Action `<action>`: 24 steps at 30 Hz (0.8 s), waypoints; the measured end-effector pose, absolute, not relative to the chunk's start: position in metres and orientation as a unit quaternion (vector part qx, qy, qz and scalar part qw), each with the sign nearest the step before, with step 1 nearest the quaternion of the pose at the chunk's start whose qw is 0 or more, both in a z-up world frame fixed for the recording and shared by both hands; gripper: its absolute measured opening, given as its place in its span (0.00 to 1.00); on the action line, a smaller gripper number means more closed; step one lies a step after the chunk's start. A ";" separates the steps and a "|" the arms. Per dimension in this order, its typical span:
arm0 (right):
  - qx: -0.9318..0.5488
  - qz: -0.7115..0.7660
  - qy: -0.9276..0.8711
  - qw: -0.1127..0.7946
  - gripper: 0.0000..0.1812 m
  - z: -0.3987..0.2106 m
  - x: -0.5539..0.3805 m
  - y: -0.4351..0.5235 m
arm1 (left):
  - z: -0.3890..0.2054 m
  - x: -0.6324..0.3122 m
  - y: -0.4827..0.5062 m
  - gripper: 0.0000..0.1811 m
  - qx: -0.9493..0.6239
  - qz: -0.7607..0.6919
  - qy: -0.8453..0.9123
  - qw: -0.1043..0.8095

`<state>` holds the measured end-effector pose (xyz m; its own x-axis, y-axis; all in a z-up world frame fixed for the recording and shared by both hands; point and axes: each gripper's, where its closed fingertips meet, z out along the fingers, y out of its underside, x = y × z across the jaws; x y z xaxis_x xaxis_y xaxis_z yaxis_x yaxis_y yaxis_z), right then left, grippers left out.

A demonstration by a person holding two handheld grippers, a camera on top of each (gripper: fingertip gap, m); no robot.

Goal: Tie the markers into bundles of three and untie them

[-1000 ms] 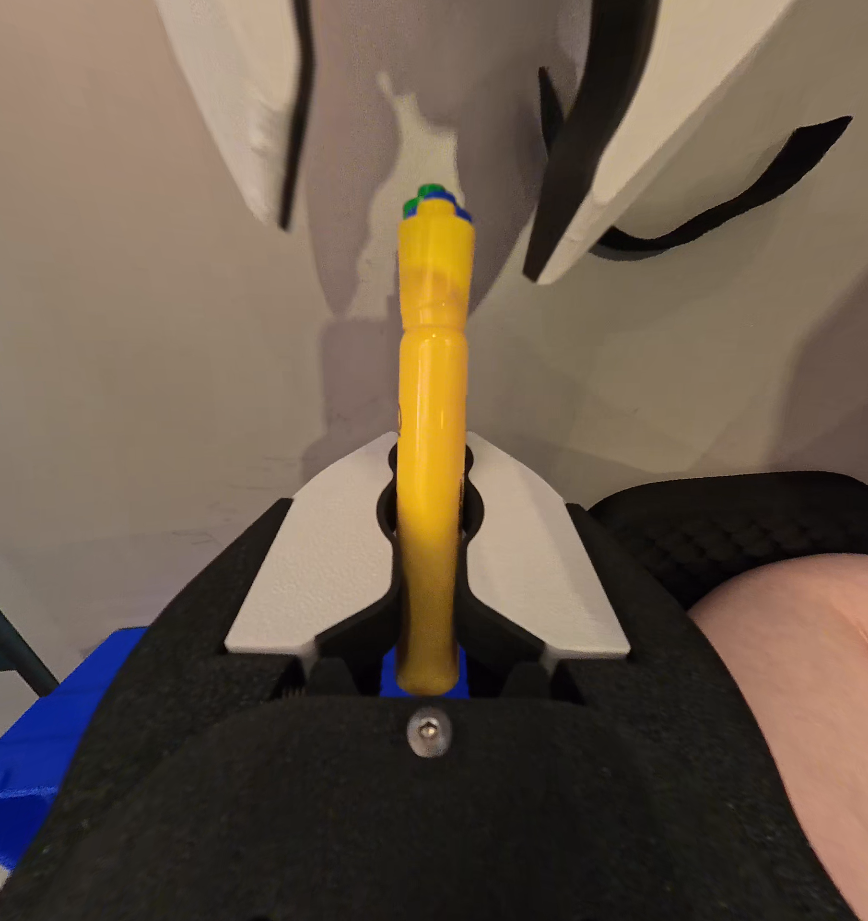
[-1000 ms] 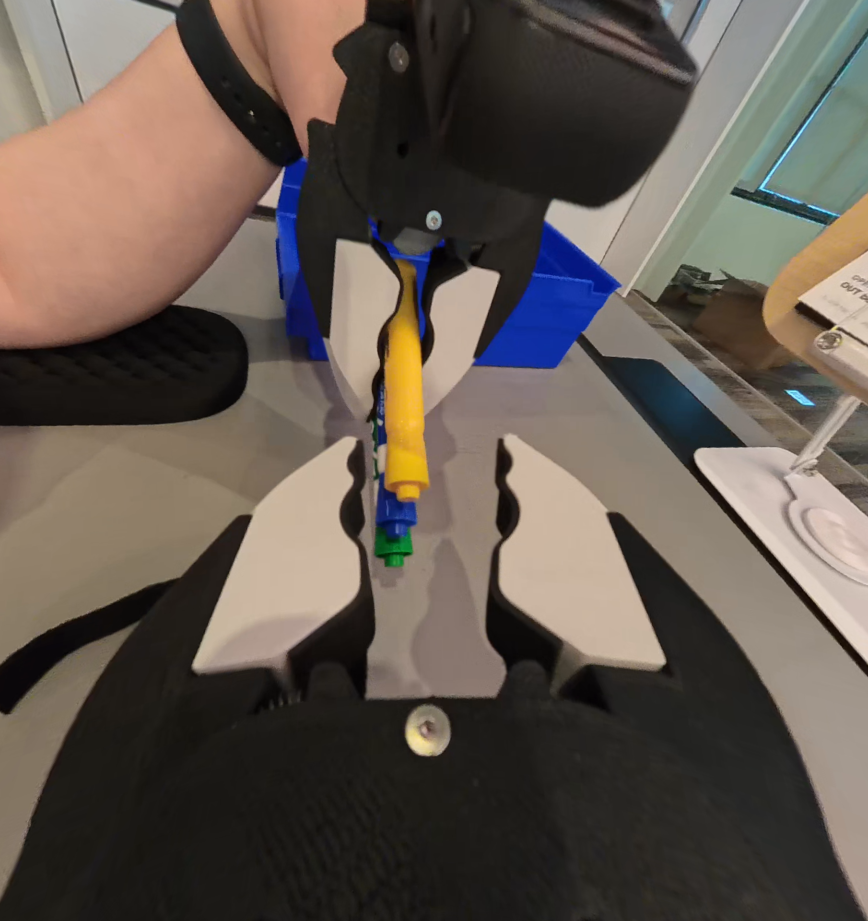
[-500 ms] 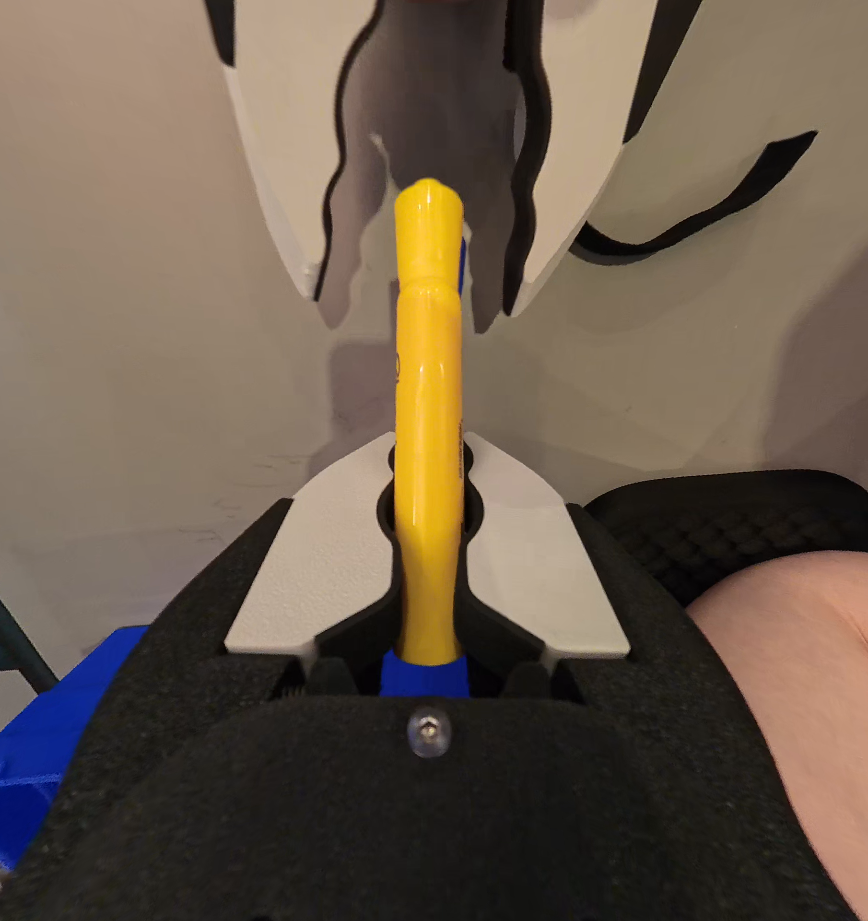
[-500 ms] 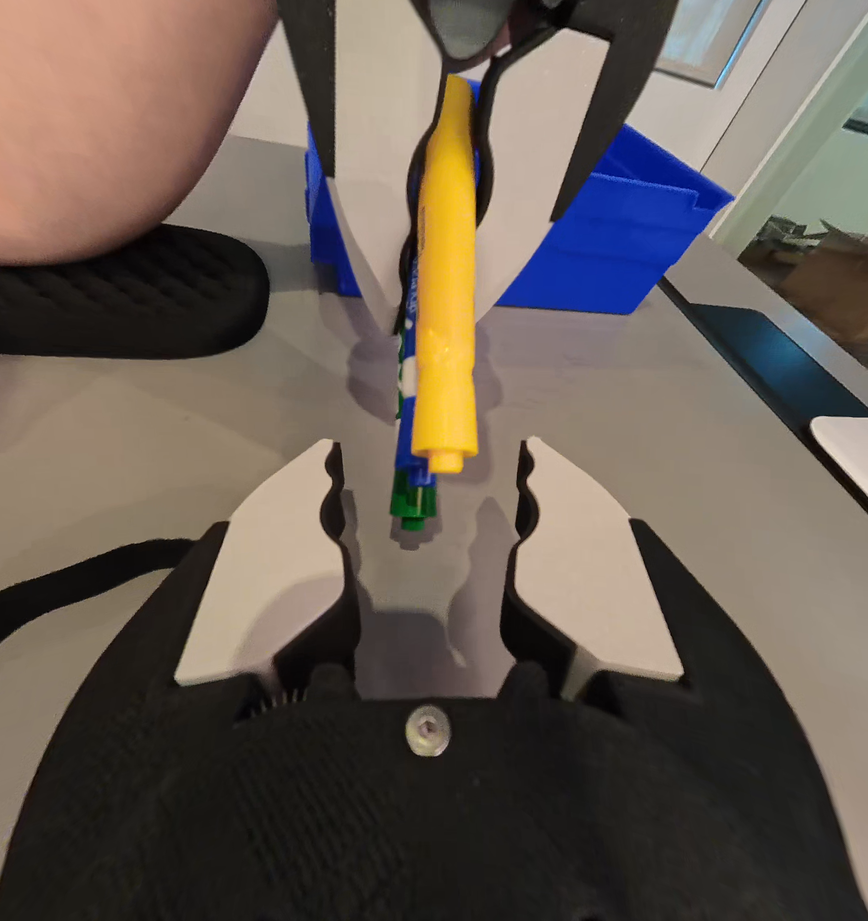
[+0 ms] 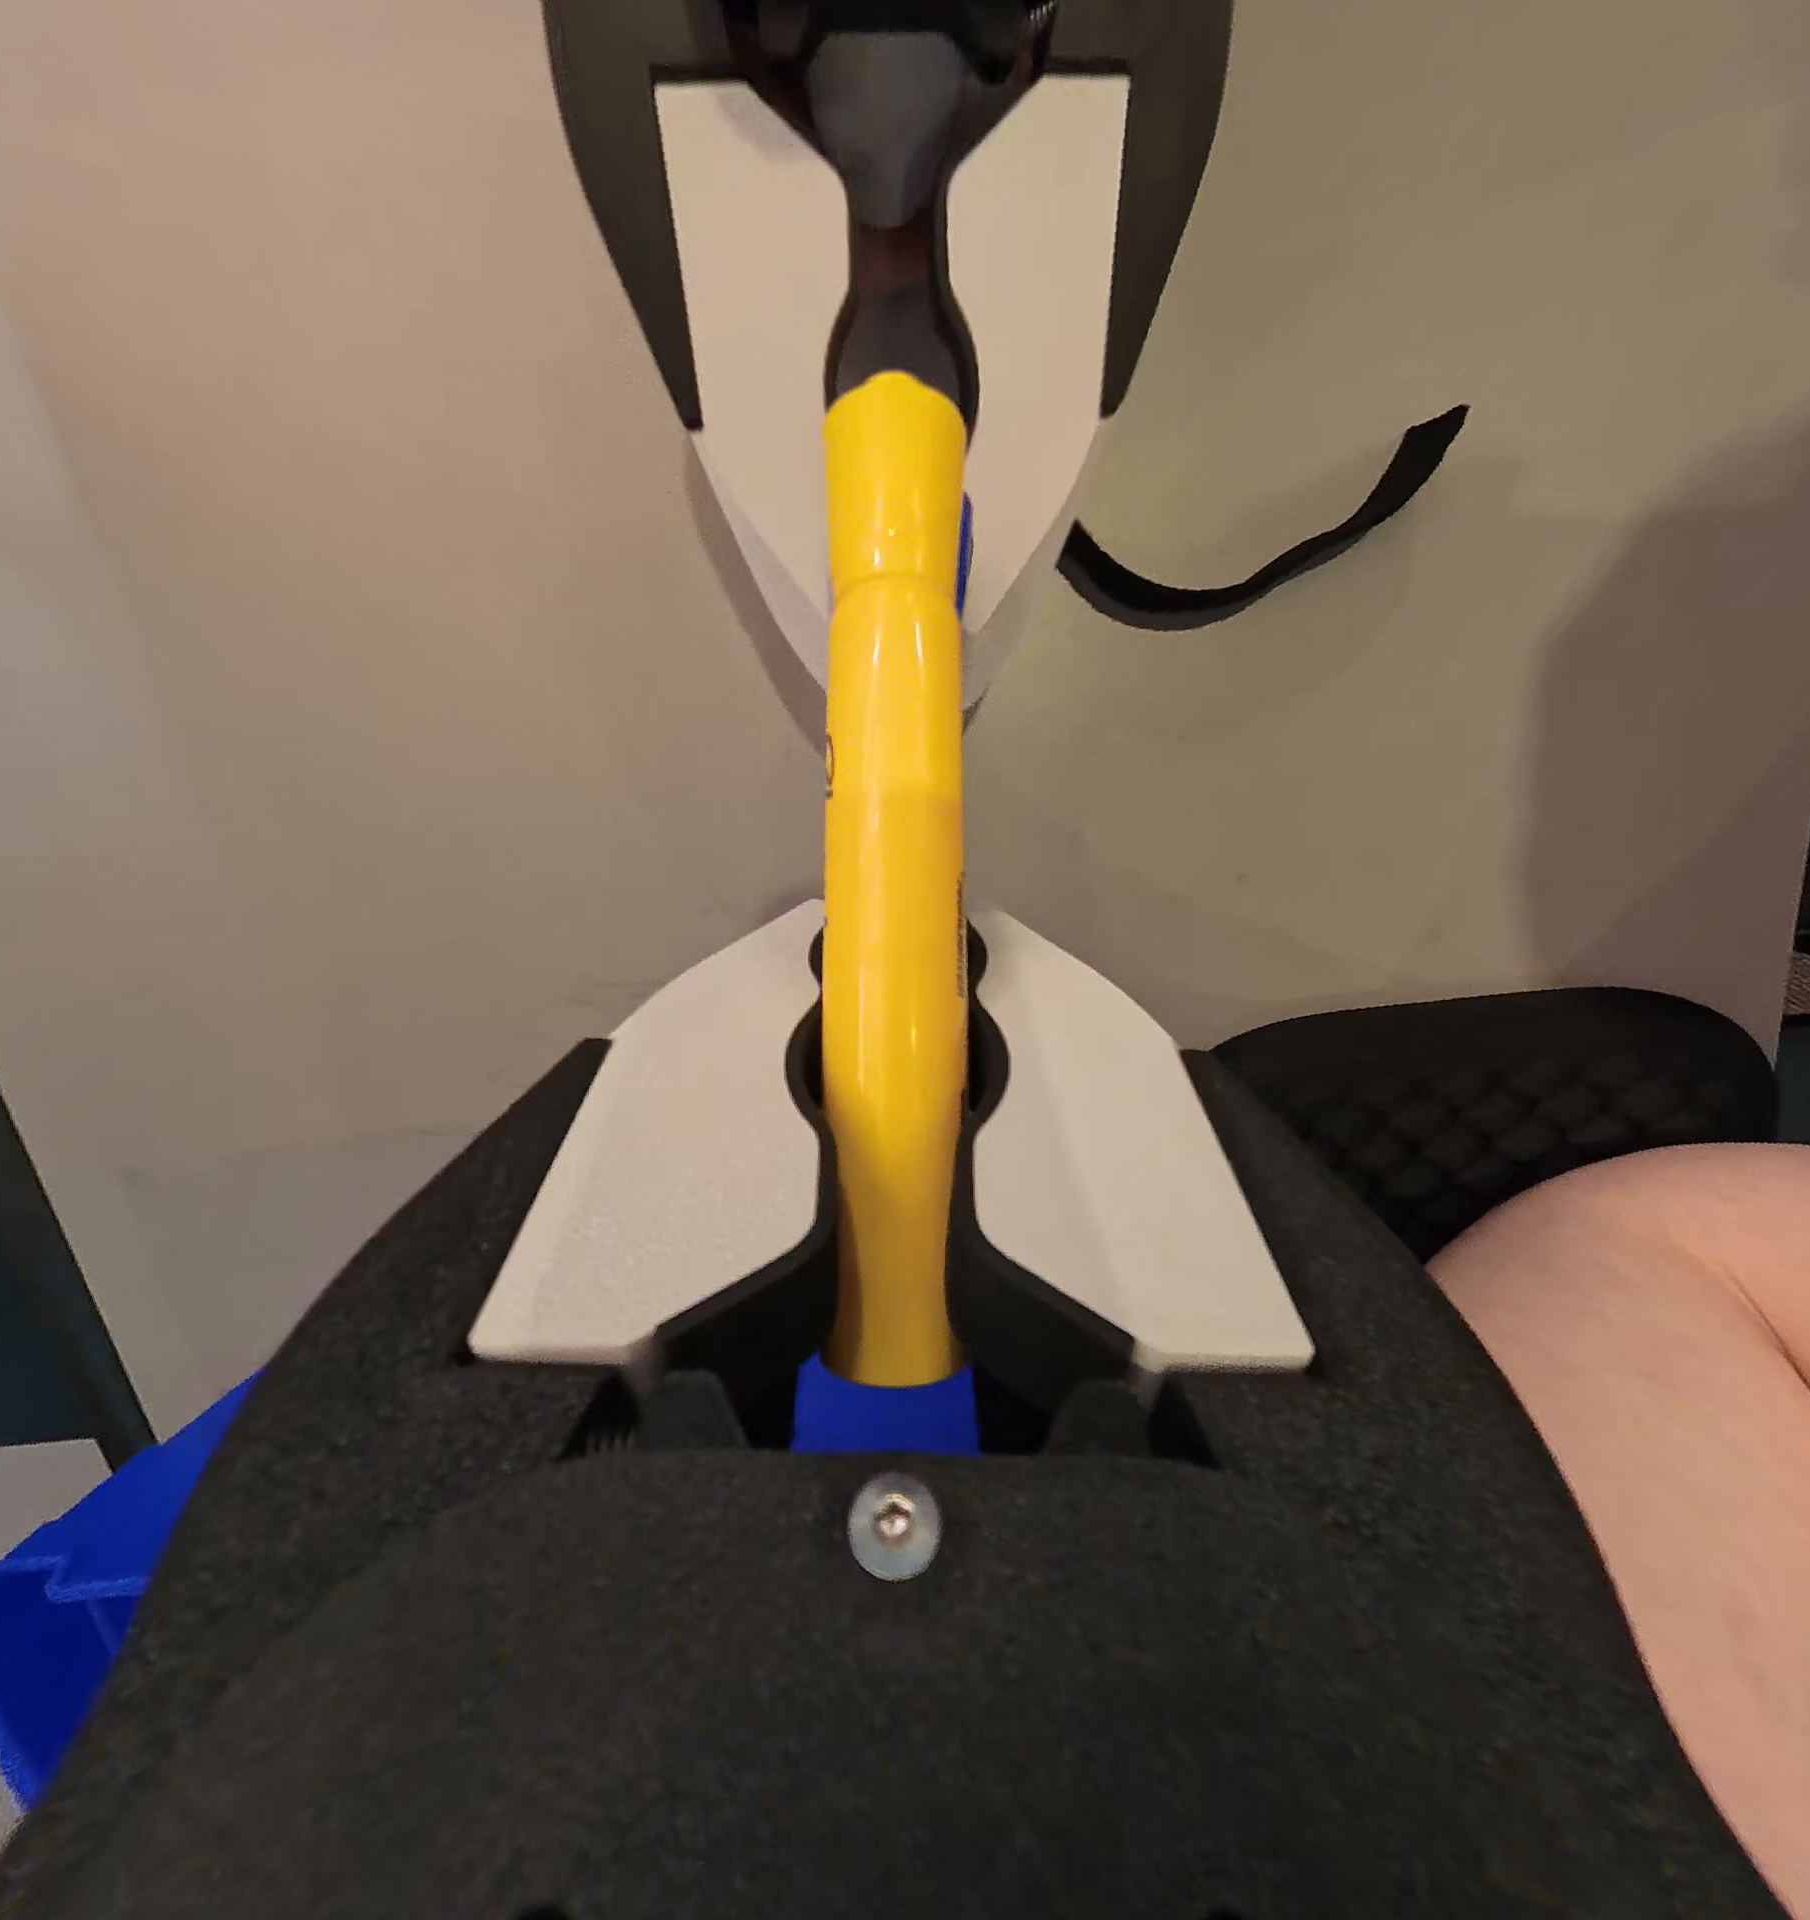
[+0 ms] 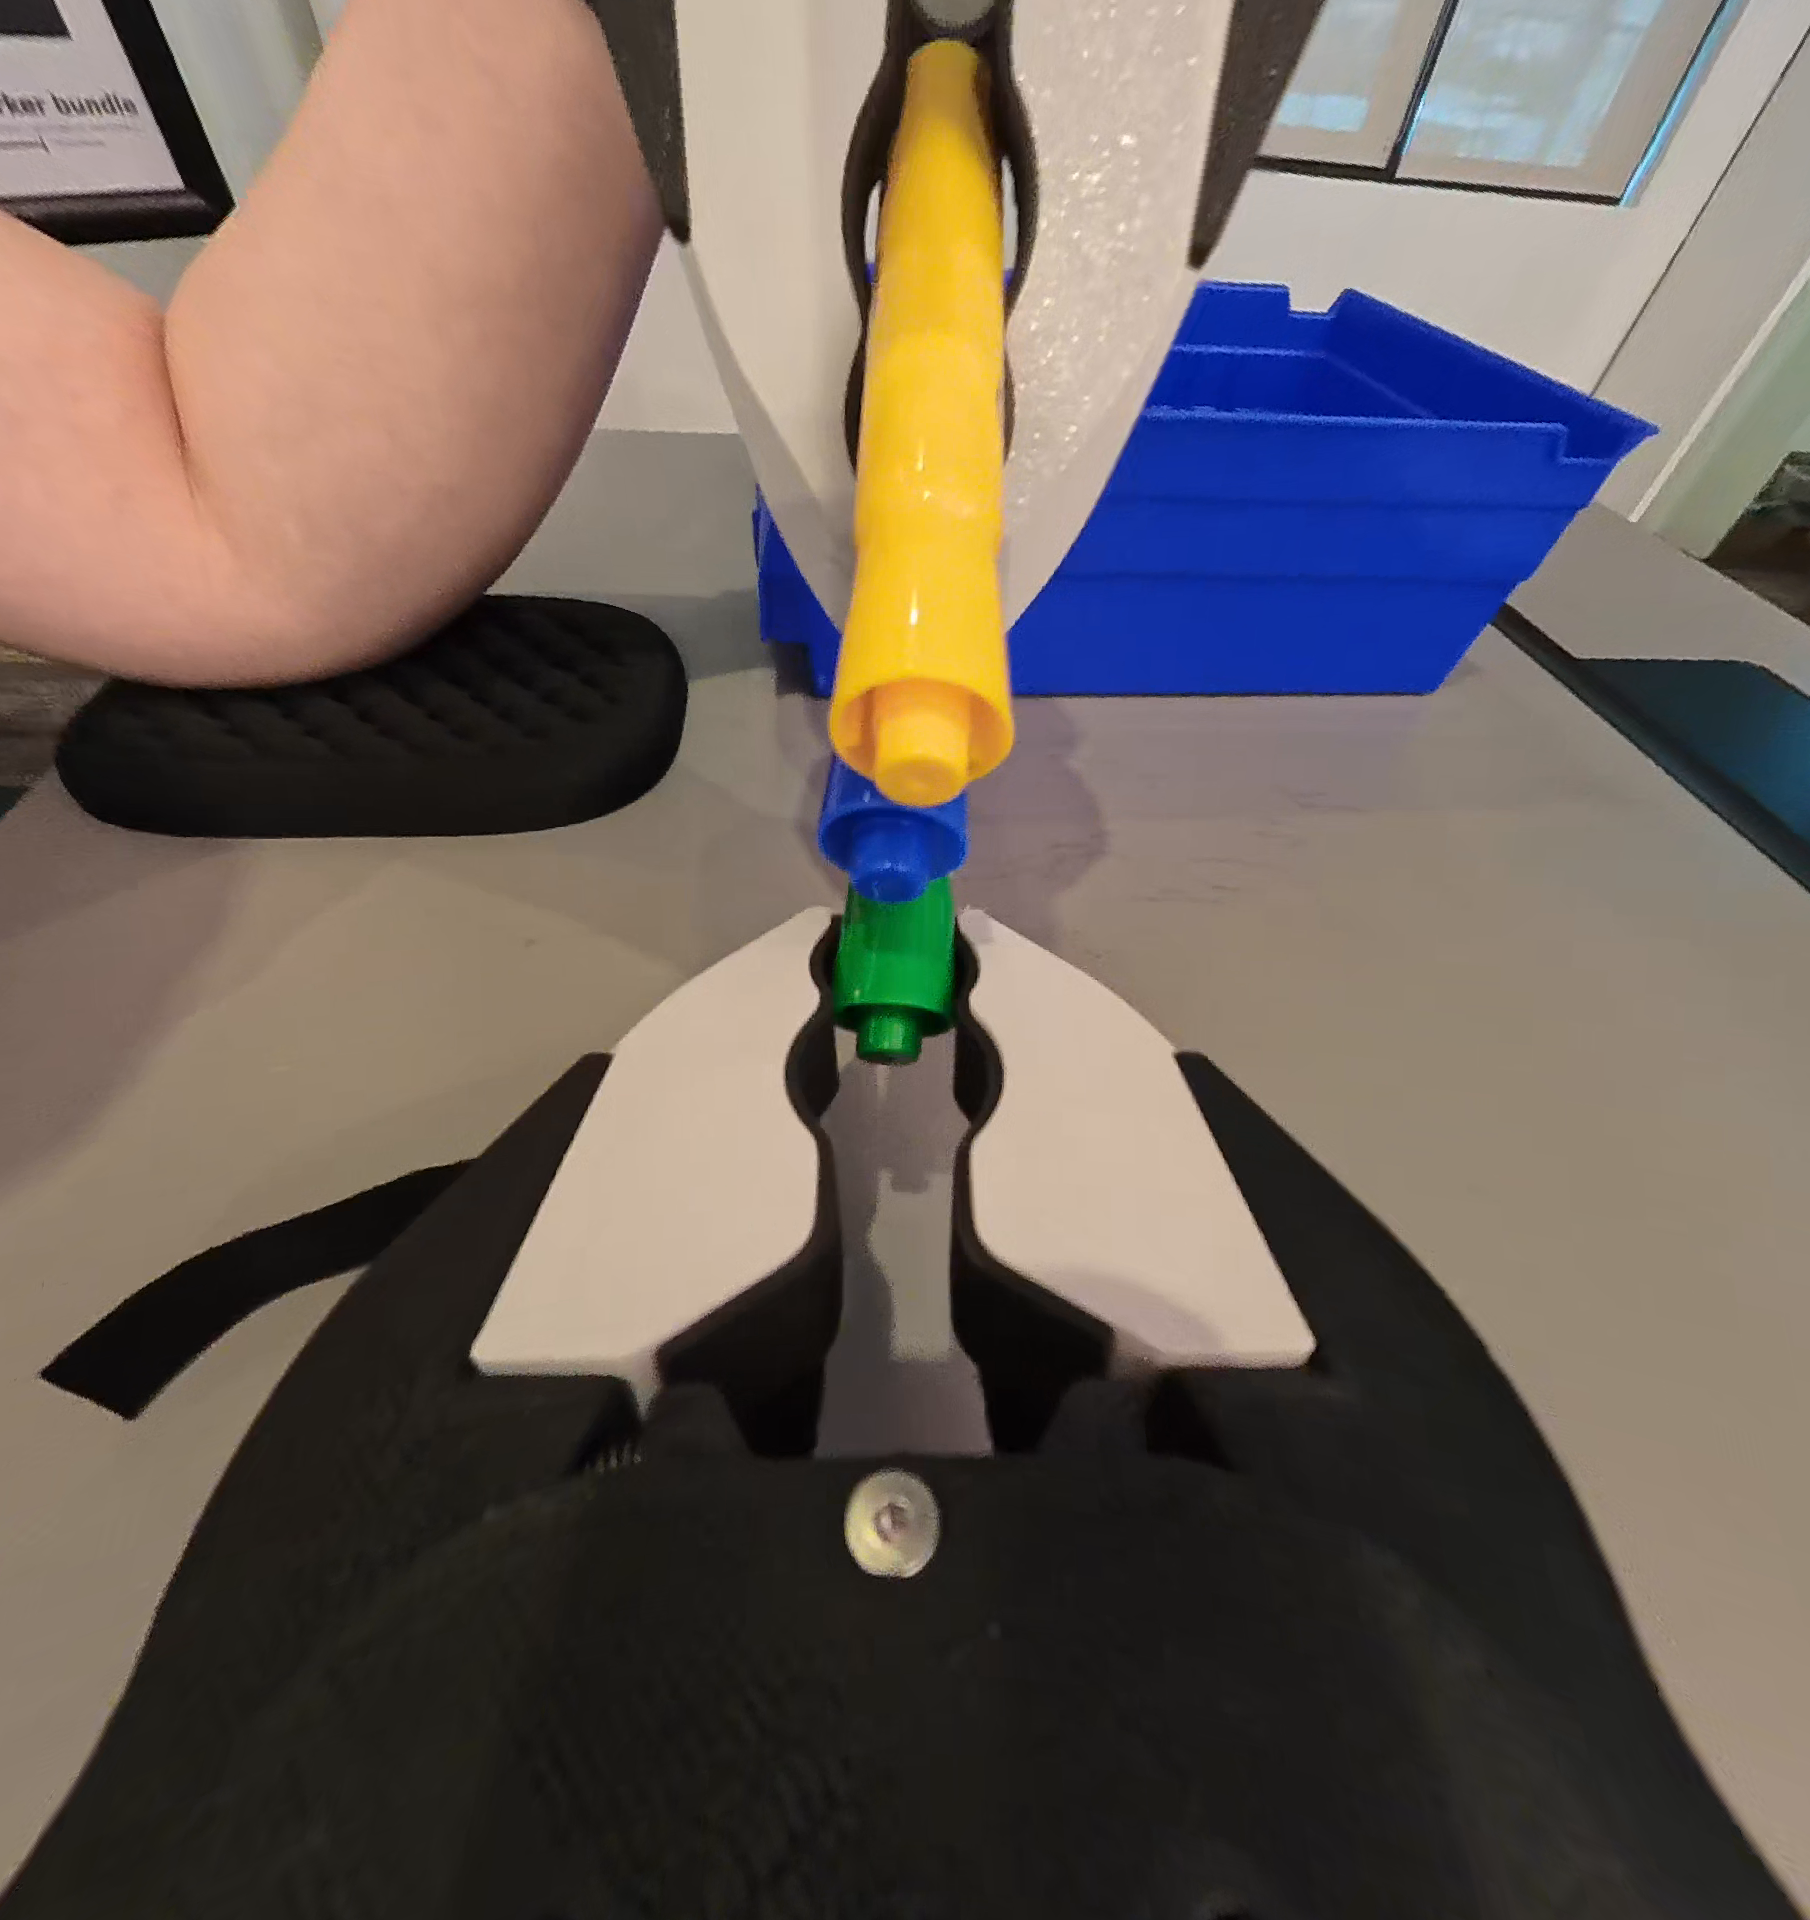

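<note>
Three markers are stacked one above another: yellow (image 6: 932, 468) on top, blue (image 6: 885, 842) in the middle, green (image 6: 896, 971) below. My left gripper (image 5: 893, 925) is shut on their rear half; in the left wrist view only the yellow marker (image 5: 893, 727) and a bit of the blue one (image 5: 885, 1408) show. My right gripper (image 6: 893, 930) faces it and is shut on the cap ends, with the green cap between its fingertips. It shows in the left wrist view (image 5: 896, 665) clamped around the far end. A black strap (image 6: 226, 1288) lies loose on the grey table (image 6: 1400, 935).
A blue bin (image 6: 1296, 520) stands behind the markers. A person's arm (image 6: 257, 416) rests on a black padded armrest (image 6: 361, 717) at the left. The strap also shows in the left wrist view (image 5: 1244, 582). A framed sign (image 6: 59, 114) stands at the far left.
My right gripper moved forward over the marker ends and closed from wide open onto them. The left gripper kept its hold.
</note>
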<state>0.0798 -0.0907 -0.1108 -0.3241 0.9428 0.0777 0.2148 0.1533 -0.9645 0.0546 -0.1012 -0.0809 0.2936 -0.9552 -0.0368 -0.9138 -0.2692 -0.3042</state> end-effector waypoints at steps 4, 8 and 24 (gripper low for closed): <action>-0.456 0.511 -0.631 0.364 0.10 -0.103 0.082 -0.090 | -0.087 0.053 -0.101 0.10 -0.796 -0.069 0.589 0.121; -0.464 0.566 -0.589 0.341 0.10 -0.092 0.083 -0.089 | -0.090 0.053 -0.101 0.11 -0.799 -0.070 0.586 0.111; -0.465 0.545 -0.579 0.389 0.32 -0.091 0.079 -0.081 | -0.098 0.056 -0.100 0.10 -0.803 -0.068 0.585 0.090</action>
